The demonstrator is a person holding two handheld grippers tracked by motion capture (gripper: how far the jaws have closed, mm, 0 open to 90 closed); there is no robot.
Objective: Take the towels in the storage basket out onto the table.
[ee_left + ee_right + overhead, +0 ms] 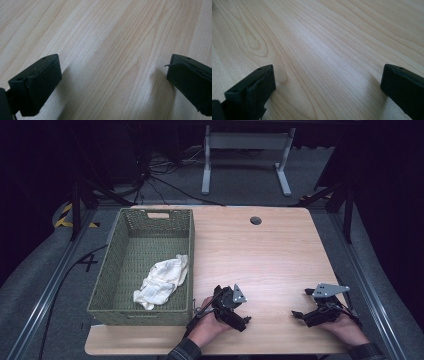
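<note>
Two hands low at table's near edge, left tool (239, 312) and right tool (306, 307) wide open, empty

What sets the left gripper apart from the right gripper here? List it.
The left gripper rests close beside the green basket that holds the white cloth; the right gripper rests toward the table's other edge, far from it. The left gripper points right and toward the person, the right gripper points left. Both have jaws wide open, holding nothing, over bare wood.
</note>
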